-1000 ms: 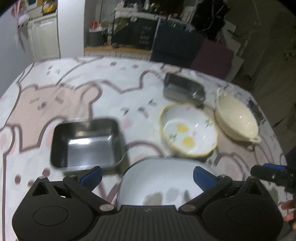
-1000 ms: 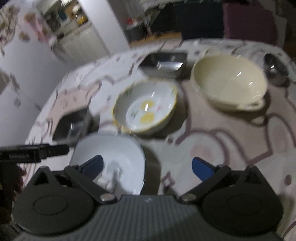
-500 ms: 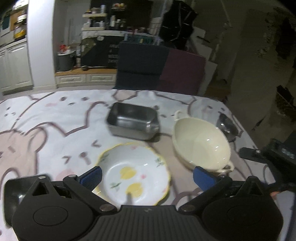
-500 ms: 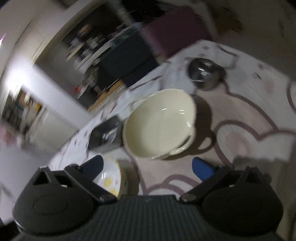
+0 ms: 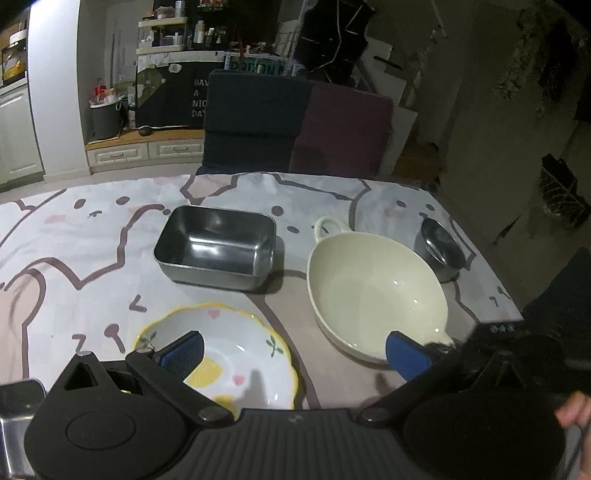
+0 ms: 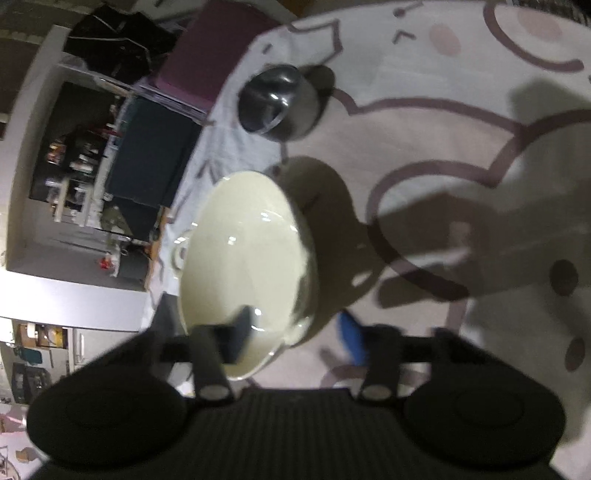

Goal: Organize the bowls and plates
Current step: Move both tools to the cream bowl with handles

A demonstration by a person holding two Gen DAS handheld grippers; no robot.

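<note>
Bear-print cloth covers the worktop (image 5: 74, 236), and nothing on it looks stacked yet, so most sorting seems ahead. Nearest you, your left gripper (image 5: 291, 354) hangs spread and empty over one floral bowl (image 5: 236, 354). Right of that bowl, your right gripper (image 6: 295, 332) straddles the rim of one cream bowl (image 5: 373, 284), fingers parted. Beyond the floral bowl sits one steel tray (image 5: 216, 247); right of the cream bowl, one small steel bowl (image 5: 441, 251).

Table (image 5: 92, 258) covered by a white cloth printed with pale pink cartoon bears outlined in mauve. Behind its far edge, two chair backs side by side: dark navy chair (image 5: 255, 125) on the left, maroon chair (image 5: 343, 133) on the right. Further back, a dim room. Grey bin (image 5: 105, 120) on a low wooden ledge with white drawers (image 5: 147, 151). Cluttered shelf (image 5: 177, 33) of bottles above. White cabinet door (image 5: 18, 136) at far left.
</note>
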